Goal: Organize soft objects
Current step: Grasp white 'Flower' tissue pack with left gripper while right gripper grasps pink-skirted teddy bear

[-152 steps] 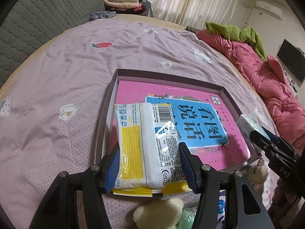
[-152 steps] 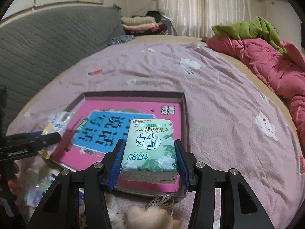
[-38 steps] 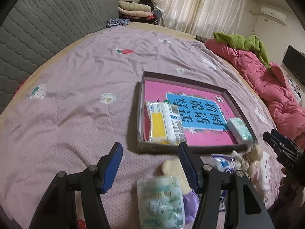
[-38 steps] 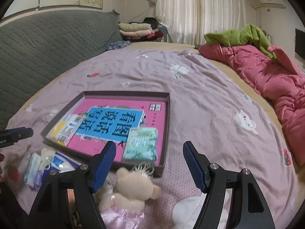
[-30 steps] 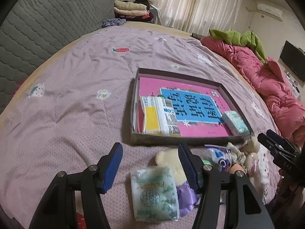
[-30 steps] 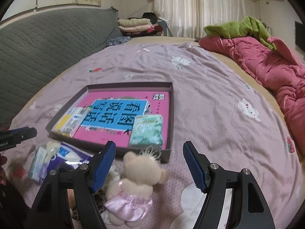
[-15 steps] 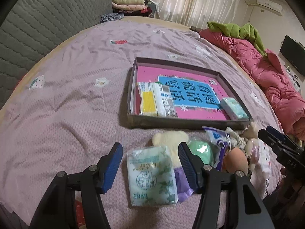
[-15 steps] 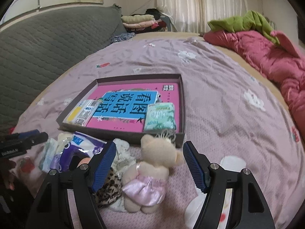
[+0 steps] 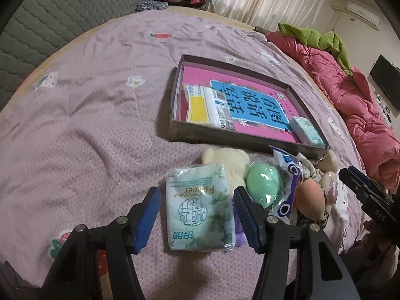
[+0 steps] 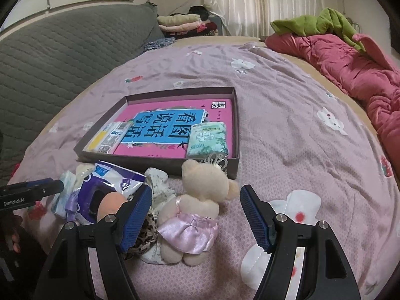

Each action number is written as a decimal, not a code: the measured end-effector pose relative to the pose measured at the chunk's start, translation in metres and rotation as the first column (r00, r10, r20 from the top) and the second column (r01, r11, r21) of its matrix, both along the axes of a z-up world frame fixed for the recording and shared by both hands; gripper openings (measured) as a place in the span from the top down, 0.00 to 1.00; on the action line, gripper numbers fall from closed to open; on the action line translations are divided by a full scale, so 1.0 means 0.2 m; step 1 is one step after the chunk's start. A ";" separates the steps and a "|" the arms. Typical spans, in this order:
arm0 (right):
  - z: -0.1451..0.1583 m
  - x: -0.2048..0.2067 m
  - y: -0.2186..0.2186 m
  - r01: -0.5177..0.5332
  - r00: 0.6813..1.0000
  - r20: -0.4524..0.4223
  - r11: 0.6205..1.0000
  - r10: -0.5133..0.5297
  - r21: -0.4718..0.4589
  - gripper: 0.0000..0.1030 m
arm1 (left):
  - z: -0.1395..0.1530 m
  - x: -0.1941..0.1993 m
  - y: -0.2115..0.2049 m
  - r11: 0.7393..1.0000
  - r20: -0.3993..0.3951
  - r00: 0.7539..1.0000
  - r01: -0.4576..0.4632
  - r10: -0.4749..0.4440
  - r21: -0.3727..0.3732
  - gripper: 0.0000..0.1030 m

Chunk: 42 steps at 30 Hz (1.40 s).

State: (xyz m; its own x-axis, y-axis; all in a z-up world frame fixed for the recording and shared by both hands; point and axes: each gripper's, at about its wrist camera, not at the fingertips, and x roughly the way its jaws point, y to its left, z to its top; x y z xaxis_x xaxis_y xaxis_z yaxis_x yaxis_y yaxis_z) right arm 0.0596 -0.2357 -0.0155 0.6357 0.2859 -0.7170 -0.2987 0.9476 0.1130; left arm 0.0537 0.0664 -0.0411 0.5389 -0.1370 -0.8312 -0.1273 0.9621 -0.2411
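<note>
Quilted mauve bedspread point(image 9: 82, 130), crinkly tissue pack point(image 9: 200, 206) between spread left jaws, plush bear point(image 10: 197, 200) between spread right jaws.

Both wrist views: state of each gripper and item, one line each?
left gripper: open, jaws straddling the loose tissue pack, not touching
right gripper: open, jaws either side of the teddy bear
tissue pack on bed: flat on the bedspread, outside the tray
teddy bear: lying face down beside the tray
tray: holds two packs
yellow pack: flat in tray
green tissue pack in tray: flat, right corner
</note>
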 end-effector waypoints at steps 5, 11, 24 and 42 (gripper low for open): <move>-0.01 0.01 0.01 -0.005 1.000 -0.009 1.000 0.005 0.000 0.28 | -0.03 0.01 0.02 1.000 -0.018 1.000 -0.003 0.003 -0.030 0.41; -0.03 0.03 0.02 -0.008 1.000 -0.023 1.000 0.008 0.000 0.28 | -0.07 0.04 0.03 0.997 -0.045 0.999 -0.008 0.004 -0.082 0.41; -0.13 0.11 0.01 0.025 0.993 -0.120 0.999 -0.020 0.038 0.28 | -0.11 0.09 0.06 0.991 -0.057 0.998 -0.022 0.015 -0.131 0.41; -0.19 0.22 0.00 0.047 0.985 -0.172 0.995 -0.031 0.090 0.48 | -0.14 0.14 0.10 0.975 -0.064 0.997 -0.049 0.036 -0.218 0.41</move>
